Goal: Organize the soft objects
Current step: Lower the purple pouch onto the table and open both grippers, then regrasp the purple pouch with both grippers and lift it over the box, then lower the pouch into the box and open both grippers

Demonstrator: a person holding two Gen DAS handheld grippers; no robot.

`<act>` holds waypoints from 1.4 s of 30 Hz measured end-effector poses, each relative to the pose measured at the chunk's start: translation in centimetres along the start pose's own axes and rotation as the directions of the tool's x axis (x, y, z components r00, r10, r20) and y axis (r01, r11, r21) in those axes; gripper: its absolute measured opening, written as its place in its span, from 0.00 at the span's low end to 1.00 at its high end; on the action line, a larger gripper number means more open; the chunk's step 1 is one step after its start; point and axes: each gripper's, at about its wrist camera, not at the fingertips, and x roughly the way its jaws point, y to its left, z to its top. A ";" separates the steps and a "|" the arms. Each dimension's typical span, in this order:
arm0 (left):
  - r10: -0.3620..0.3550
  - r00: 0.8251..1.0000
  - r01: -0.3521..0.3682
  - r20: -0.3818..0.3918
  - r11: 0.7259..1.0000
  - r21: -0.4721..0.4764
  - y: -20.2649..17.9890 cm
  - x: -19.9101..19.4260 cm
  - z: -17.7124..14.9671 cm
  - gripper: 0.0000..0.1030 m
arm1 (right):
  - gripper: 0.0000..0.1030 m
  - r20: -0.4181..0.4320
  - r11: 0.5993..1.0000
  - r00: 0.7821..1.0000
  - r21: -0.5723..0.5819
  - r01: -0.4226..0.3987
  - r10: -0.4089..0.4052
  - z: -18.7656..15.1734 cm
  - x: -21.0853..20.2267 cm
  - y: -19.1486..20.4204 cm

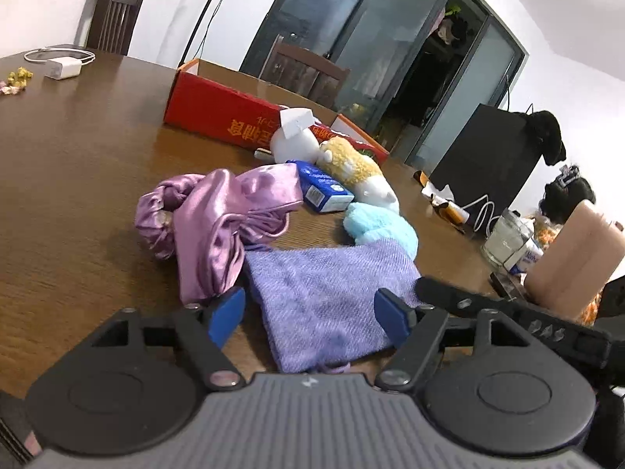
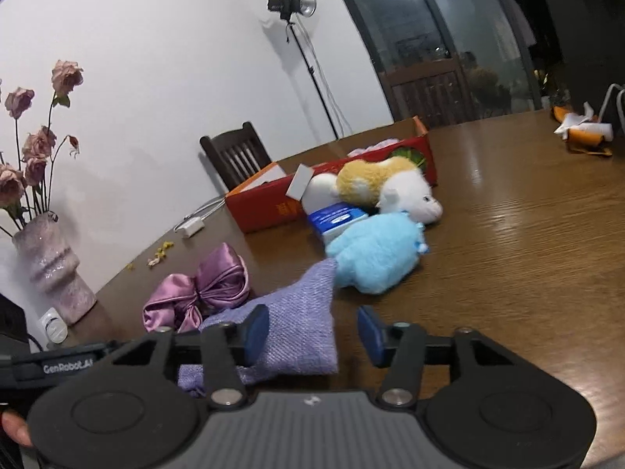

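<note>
Lavender woven cloth (image 1: 328,293) lies flat between the spread, untouching pads of the left gripper (image 1: 308,314); right gripper (image 2: 312,336), likewise open, straddles its right corner. Advised handling: lower both, pinch opposite edges evenly. Red cardboard box (image 1: 218,115) well ahead.

My left gripper (image 1: 308,314) and right gripper (image 2: 312,334) match: black linkage arms on silver pivot screws, blue pads (image 1: 224,314) at the tips, ribbed grey housing flanked by round black discs at 6 o'clock (white "GenRobot" lettering at 9 o'clock, right view).
</note>
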 end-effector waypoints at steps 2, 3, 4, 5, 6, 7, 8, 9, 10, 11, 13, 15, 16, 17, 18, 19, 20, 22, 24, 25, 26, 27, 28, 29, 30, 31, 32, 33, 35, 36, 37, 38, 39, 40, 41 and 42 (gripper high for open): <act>0.014 1.000 -0.014 -0.017 1.000 -0.005 -0.2 0.5 0.4 0.59 | 0.50 -0.023 1.000 1.000 0.013 -0.005 0.005 0.0 1.3 0.0; 0.028 0.999 -0.028 -0.018 1.000 -0.001 -0.4 0.8 0.5 0.46 | 0.47 -0.028 0.999 1.000 0.032 -0.012 0.013 -0.1 1.7 -0.2; 0.038 0.999 -0.037 -0.031 0.999 0.014 -0.5 1.0 0.7 0.36 | 0.41 -0.032 0.998 0.999 0.055 -0.023 0.025 0.0 2.0 -0.4; 0.035 0.998 -0.034 -0.044 0.999 0.024 -0.6 1.2 0.6 0.19 | 0.29 -0.034 0.997 0.998 0.069 -0.046 0.048 0.2 2.2 -0.6; 0.029 0.998 -0.028 -0.054 0.999 0.024 -0.5 1.5 0.7 0.17 | 0.18 -0.036 0.995 0.997 0.073 -0.062 0.064 0.3 2.2 -0.7; 0.023 0.998 -0.022 -0.062 1.000 0.016 -0.6 1.6 0.9 0.17 | 0.17 -0.042 0.996 0.997 0.065 -0.065 0.068 0.4 2.2 -0.7; 0.015 0.998 -0.014 -0.068 1.000 0.014 -0.7 1.7 1.0 0.13 | 0.14 -0.046 0.997 0.997 0.050 -0.065 0.067 0.5 2.1 -0.6; 0.001 0.998 0.001 -0.069 1.000 0.023 -1.1 1.7 1.2 0.07 | 0.10 -0.050 0.998 0.997 0.033 -0.061 0.062 0.6 2.0 -0.4; -0.010 0.998 0.012 -0.062 0.999 0.030 -1.4 1.7 1.5 0.06 | 0.10 -0.047 0.998 0.997 0.024 -0.059 0.060 0.8 1.8 -0.3; -0.028 0.998 0.030 -0.055 0.999 0.034 -1.9 1.7 1.8 0.04 | 0.09 -0.043 0.998 0.997 0.020 -0.063 0.064 1.0 1.6 -0.2; -0.073 0.997 0.075 -0.037 0.996 0.045 -2.9 1.7 3.1 0.04 | 0.09 -0.027 0.996 0.996 0.020 -0.085 0.086 1.9 0.9 -0.2; -0.101 0.995 0.100 0.004 0.991 0.092 -4.3 1.7 5.2 0.04 | 0.09 0.013 0.995 0.995 -0.005 -0.098 0.098 3.5 0.3 0.3; -0.116 0.993 0.112 0.025 0.987 0.115 -4.8 1.9 6.5 0.04 | 0.09 0.038 0.994 0.994 -0.022 -0.105 0.106 4.5 0.0 0.5; -0.130 0.991 0.124 0.040 0.983 0.132 -5.2 2.1 7.8 0.04 | 0.09 0.065 0.993 0.991 -0.040 -0.112 0.114 5.6 -0.2 0.6; -0.147 0.988 0.138 0.051 0.980 0.147 -5.6 2.6 9.5 0.04 | 0.09 0.094 0.991 0.988 -0.066 -0.116 0.122 7.2 -0.3 0.8; -0.162 0.985 0.151 0.063 0.975 0.161 -6.0 3.4 11.7 0.04 | 0.09 0.117 0.990 0.985 -0.087 -0.115 0.124 8.7 -0.2 0.9; -0.177 0.982 0.163 0.065 0.971 0.175 -6.3 4.1 13.4 0.04 | 0.09 0.140 0.988 0.982 -0.106 -0.109 0.124 10.3 0.1 0.8; -0.188 0.980 0.173 0.063 0.965 0.197 -6.6 6.7 17.4 0.04 | 0.09 0.183 0.986 0.976 -0.136 -0.094 0.119 13.8 1.5 0.3; -0.175 0.984 0.164 0.041 0.967 0.196 -6.6 10.1 20.6 0.04 | 0.09 0.201 0.988 0.973 -0.129 -0.086 0.111 17.0 3.9 -0.9; -0.152 0.988 0.145 0.024 0.974 0.176 -6.4 12.5 22.0 0.04 | 0.09 0.194 0.990 0.975 -0.114 -0.087 0.108 18.5 5.6 -1.8; -0.139 0.990 0.138 -0.004 0.974 0.179 -6.3 14.5 22.9 0.04 | 0.09 0.186 0.993 0.979 -0.089 -0.074 0.089 19.9 7.6 -2.8; -0.115 0.993 0.119 -0.034 0.978 0.171 -6.1 16.7 23.5 0.04 | 0.09 0.169 0.996 0.983 -0.071 -0.062 0.073 20.8 9.2 -3.7; -0.085 0.994 0.095 -0.065 0.982 0.164 -5.9 19.0 24.0 0.04 | 0.09 0.143 0.998 0.988 -0.048 -0.047 0.053 21.6 11.5 -4.8; -0.060 0.994 0.075 -0.091 0.982 0.174 -5.7 21.0 24.2 0.04 | 0.09 0.119 0.999 0.992 -0.019 -0.030 0.032 22.2 13.4 -5.9; -0.036 0.993 0.055 -0.110 0.983 0.174 -5.4 22.7 24.2 0.04 | 0.09 0.090 1.000 0.996 -0.007 -0.010 0.010 22.4 15.2 -6.7; -0.021 0.992 0.044 -0.125 0.982 0.184 -5.2 24.3 24.2 0.04 | 0.09 0.067 1.000 0.998 0.003 0.012 -0.012 22.5 16.9 -7.5; -0.014 0.990 0.040 -0.137 0.981 0.189 -4.9 25.6 24.1 0.04 | 0.09 0.052 1.000 0.998 0.006 0.030 -0.030 22.4 18.3 -8.1; -0.010 0.988 0.039 -0.155 0.982 0.186 -4.6 26.8 23.9 0.06 | 0.09 0.029 0.998 0.998 0.010 0.056 -0.057 22.2 19.8 -8.8; 0.003 0.984 0.029 -0.181 0.985 0.173 -3.8 28.4 23.6 0.06 | 0.09 -0.002 0.995 0.995 0.016 0.101 -0.101 21.7 21.5 -9.6; 0.014 0.982 0.019 -0.190 0.985 0.169 -3.2 28.7 23.6 0.08 | 0.11 -0.018 0.992 0.992 0.013 0.125 -0.125 21.4 22.3 -9.9; 0.019 0.980 0.015 -0.198 0.986 0.168 -3.0 28.9 23.5 0.10 | 0.09 -0.026 0.988 0.987 0.012 0.157 -0.156 21.1 22.7 -10.1; 0.023 0.980 0.010 -0.199 0.986 0.164 -2.7 28.7 23.4 0.21 | 0.12 -0.019 0.986 0.986 0.006 0.168 -0.168 20.7 22.8 -10.1; 0.022 0.981 0.009 -0.191 0.987 0.159 -2.7 28.2 23.5 0.36 | 0.17 -0.018 0.985 0.985 -0.009 0.174 -0.174 20.6 22.8 -10.1; 0.016 0.984 0.013 -0.178 0.987 0.160 -2.6 27.6 23.7 0.43 | 0.19 -0.015 0.983 0.983 -0.022 0.185 -0.185 20.6 22.6 -9.7; 0.015 0.987 0.013 -0.163 0.986 0.167 -2.6 26.7 24.1 0.45 | 0.21 -0.007 0.981 0.982 -0.032 0.189 -0.189 20.8 22.5 -9.3; 0.021 0.989 0.006 -0.149 0.983 0.183 -2.9 25.7 24.3 0.45 | 0.23 0.003 0.981 0.982 -0.041 0.190 -0.190 21.0 21.9 -9.0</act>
